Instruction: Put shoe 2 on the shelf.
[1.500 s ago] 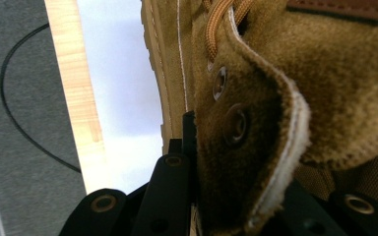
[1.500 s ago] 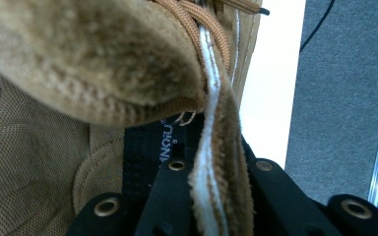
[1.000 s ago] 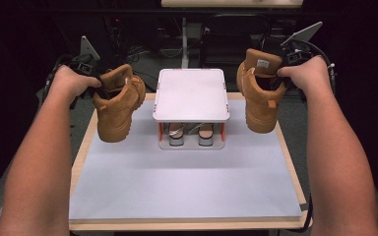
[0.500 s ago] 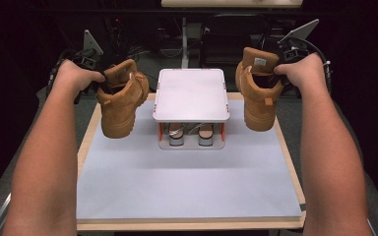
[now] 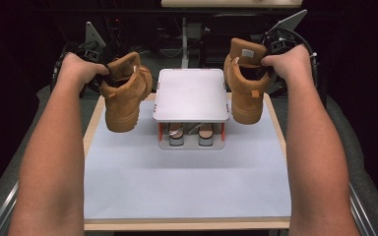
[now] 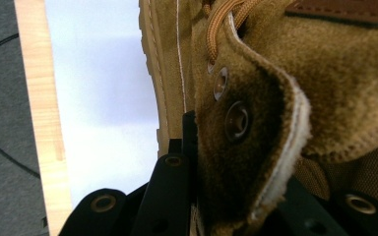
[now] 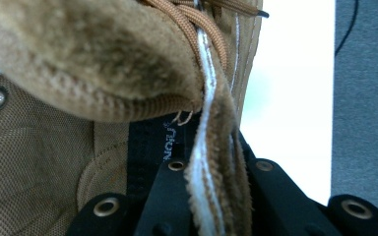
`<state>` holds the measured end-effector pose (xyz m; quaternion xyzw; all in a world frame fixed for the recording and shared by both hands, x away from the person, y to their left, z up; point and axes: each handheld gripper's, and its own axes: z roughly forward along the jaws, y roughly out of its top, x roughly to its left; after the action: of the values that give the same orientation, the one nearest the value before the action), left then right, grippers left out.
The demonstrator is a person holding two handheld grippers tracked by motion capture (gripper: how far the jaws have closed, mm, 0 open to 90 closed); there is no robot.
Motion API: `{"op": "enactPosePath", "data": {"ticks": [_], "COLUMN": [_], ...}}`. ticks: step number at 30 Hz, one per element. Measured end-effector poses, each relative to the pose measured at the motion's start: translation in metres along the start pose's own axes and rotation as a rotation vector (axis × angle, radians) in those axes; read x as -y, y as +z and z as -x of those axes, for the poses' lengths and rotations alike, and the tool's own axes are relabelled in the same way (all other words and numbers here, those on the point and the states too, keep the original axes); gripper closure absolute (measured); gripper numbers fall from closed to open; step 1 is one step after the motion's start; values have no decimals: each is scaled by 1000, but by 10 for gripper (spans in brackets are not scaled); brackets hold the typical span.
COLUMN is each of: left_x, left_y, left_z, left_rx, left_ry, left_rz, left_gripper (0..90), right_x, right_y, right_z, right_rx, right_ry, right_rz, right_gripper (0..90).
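Two tan suede boots hang in the air on either side of a small white shoe rack (image 5: 192,93). The left boot (image 5: 123,96) dangles toe-down from my left gripper (image 5: 98,69), whose jaws are shut on its collar (image 6: 241,162). The right boot (image 5: 246,83) hangs the same way from my right gripper (image 5: 270,54), whose jaws pinch the boot's upper edge (image 7: 211,187). Both boots are held above the table, level with the rack's top shelf.
The rack stands at the back middle of a pale sheet (image 5: 187,182) laid over a wooden table (image 5: 91,128). A pair of shoes (image 5: 192,133) sits on its lower shelf. Dark equipment and cables lie behind the table.
Both hands have lifted the boots slightly up and away toward the back of the table. The grips are unchanged.
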<state>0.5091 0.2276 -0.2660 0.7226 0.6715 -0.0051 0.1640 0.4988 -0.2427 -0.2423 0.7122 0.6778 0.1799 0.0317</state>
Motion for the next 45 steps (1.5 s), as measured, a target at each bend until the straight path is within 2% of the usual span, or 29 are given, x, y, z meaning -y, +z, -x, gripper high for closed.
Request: {"op": "enactPosePath", "data": {"ticks": [6,11,18,20,23,27,29,34,39,45], "left_x": [-4,-8,-19,-22,-28,-34,-36,-39,-42,-43], "left_y": [-3,1,10,12,16,23,25,30,36,46], "left_z": [11,23,48,56,67,83,90,103,109,115], "left_rx": [7,23,22,31,35,39,41,62,76,77], "left_ry": [3,-1,-11,-28,-31,-34,-24,-29,-33,-42], "left_rz": [35,40,55,67,74,82,83,102,109,110], "left_gripper": [846,845,845,844,845,844,843,842,841,840], "right_x": [-4,-7,-13,-15,-17,-19,-20,-23,-25,-26], "right_y": [7,11,17,18,22,26,29,36,43,53], "right_z": [-13,-27,-47,-53,-61,-68,-70,-72,-75,-74], "right_rx": [1,-3,-17,-22,-22,-30,-33,-56,-38,-51], "right_ry": [-32,-53,-72,-68,-64,-43,-46,-7,-2,-4], "right_rz": [-9,-11,-16,-13,7,3,9,22,18,19], "right_gripper": [858,858,857,857,857,856,855,853,852,851]}}
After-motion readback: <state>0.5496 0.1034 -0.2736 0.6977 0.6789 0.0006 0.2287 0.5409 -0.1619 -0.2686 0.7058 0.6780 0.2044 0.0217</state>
